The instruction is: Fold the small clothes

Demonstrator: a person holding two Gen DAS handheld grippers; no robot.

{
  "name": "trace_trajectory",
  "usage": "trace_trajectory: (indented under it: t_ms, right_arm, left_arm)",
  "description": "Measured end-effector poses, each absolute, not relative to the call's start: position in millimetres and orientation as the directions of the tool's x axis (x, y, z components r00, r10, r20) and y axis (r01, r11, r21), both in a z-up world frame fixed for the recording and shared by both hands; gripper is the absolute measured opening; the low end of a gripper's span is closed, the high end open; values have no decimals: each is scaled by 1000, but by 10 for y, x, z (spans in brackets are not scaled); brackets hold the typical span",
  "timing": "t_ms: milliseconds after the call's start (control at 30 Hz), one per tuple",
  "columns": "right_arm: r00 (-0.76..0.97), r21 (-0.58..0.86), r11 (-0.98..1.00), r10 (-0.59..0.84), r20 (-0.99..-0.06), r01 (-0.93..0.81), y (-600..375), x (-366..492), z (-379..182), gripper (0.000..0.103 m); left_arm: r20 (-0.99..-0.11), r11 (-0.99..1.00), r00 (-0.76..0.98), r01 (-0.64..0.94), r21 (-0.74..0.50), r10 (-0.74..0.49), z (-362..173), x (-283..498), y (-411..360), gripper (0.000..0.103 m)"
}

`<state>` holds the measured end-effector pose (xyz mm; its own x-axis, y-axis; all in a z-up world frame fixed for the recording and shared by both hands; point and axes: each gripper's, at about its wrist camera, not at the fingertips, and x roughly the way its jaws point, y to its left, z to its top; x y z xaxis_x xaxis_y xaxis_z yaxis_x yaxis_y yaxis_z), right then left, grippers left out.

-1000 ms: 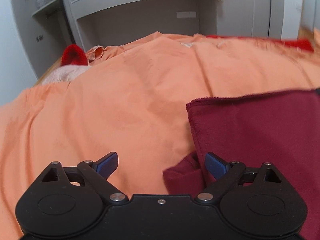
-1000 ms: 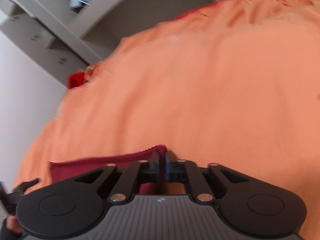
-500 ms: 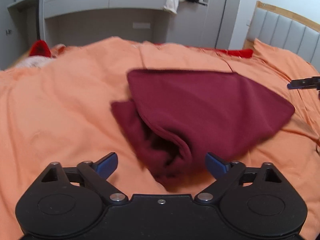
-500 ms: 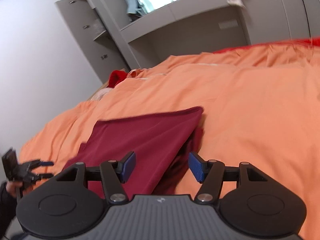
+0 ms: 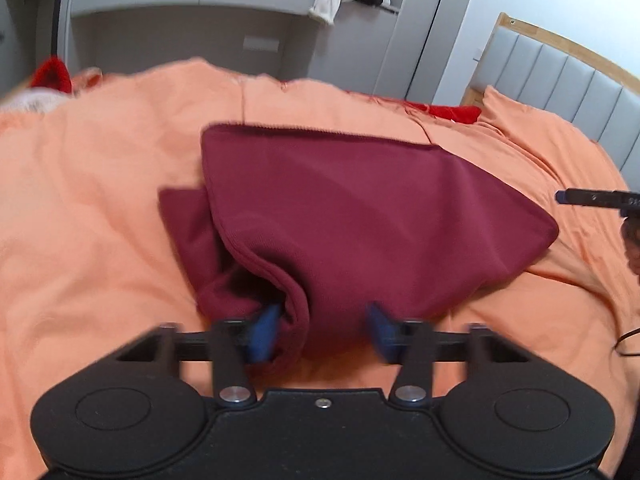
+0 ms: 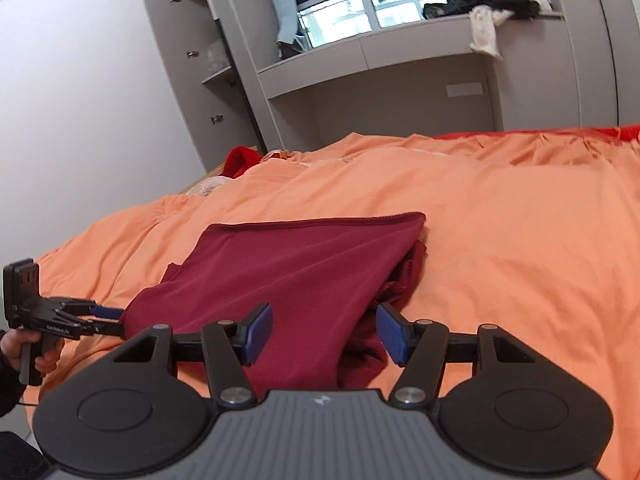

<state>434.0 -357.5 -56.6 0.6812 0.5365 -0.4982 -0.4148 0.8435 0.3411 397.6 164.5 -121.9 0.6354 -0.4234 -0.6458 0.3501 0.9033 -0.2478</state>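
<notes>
A maroon garment [image 5: 360, 216] is seen lying folded on the orange bedcover [image 5: 100, 208]. The left tool [image 5: 322, 330] is held open, its 2 blue fingers astride the garment's bunched near edge. The right tool [image 6: 324, 334] is likewise spread open over another edge, gripping nothing.

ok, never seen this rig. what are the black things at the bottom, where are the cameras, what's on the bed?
No robot here: a person holds a two-finger claw in each hand. Each picture comes from a fisheye camera on one claw, looking along its blue-padded fingers. The left claw is open around a bunched edge of a dark red garment, which lies partly folded on an orange bedcover. The right claw is open over the garment's other end, gripping nothing.
</notes>
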Motion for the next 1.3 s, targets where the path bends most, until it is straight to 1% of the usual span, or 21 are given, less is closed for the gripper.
trace_trajectory:
  t_ms: [33,67,133,200,333,400,467,533,633,700,733,767,800,833,867,933,967,1067,1167,1233,1300]
  right_arm:
    - [671,351,838,544,-504,-417,-3634,4331,-580,55]
    - [666,359,835,550,-504,-417,-3686,4339,-596,53]
    - [656,409,813,578,-485,-414,-3798,4364,-633,52]
    - [610,487,767,634,-476,-417,-3897,4414,-708,53]
    - [591,463,781,622,-514,-419,-3872,4442,-839,53]
    - [570,495,760,646,-508,-420,-3878,4475,-893,52]
    - [563,515,741,667,-489,-430,-3878,4478,-913,49]
    - [548,525,719,691,-471,-455,-3849,4460,-899,46]
    - [541,515,728,683,-490,-453,-3780,4471,-913,45]
    - [535,523,720,691,-485,-456,-3755,4475,-941,45]
    - [530,527,713,699,-481,-462,-3737,4466,-943,43]
    - [523,530,708,704,-481,-466,-3717,4468,-947,39]
    - [517,529,707,705,-485,-469,-3695,4469,-946,36]
    - [514,527,708,705,-489,-470,-3677,4465,-940,30]
    - [511,530,706,707,-489,-469,-3669,4466,-940,22]
    - [512,547,697,715,-477,-464,-3685,4466,-939,13]
    - [511,559,689,721,-468,-460,-3705,4468,-942,10]
    - [500,591,672,735,-458,-446,-3757,4464,-964,8]
    - [489,580,683,727,-482,-444,-3769,4417,-981,7]
    - [491,581,691,719,-492,-430,-3789,4408,-1011,6]
    - [489,588,695,715,-500,-414,-3809,4422,-1051,6]
  left_arm:
    - [-646,902,633,348,-255,-427,-1223,3981,1652,35]
    - [-645,903,636,345,-254,-425,-1229,3990,1657,34]
    - [-644,903,634,337,-268,-428,-1246,4007,1687,33]
    - [-638,895,629,331,-298,-444,-1265,4010,1723,33]
    - [-627,887,627,327,-326,-462,-1284,4011,1760,31]
    - [-619,878,624,323,-352,-478,-1304,4013,1793,29]
    - [-606,867,621,326,-377,-497,-1321,4006,1832,26]
    - [-589,846,611,338,-412,-530,-1337,3994,1881,18]
    - [-573,831,607,335,-443,-550,-1359,3985,1956,13]
    - [-558,819,607,331,-469,-565,-1363,3979,2003,12]
    - [-554,816,608,333,-473,-569,-1361,3976,2016,12]
    - [-548,813,610,339,-473,-573,-1352,3966,2024,12]
    - [-542,811,612,349,-469,-577,-1336,3949,2028,11]
    - [-534,808,614,362,-464,-582,-1311,3929,2029,11]
    - [-525,805,617,375,-460,-587,-1287,3905,2038,11]
    - [-507,793,617,391,-467,-602,-1252,3867,2075,10]
    - [-504,790,616,392,-471,-606,-1244,3851,2096,10]
    - [-511,794,613,391,-466,-602,-1244,3787,2166,7]
    - [-526,812,625,364,-457,-577,-1282,3722,2299,6]
    - [-560,832,627,304,-464,-541,-1378,3764,2382,6]
    - [-586,836,606,290,-467,-538,-1458,3800,2376,6]
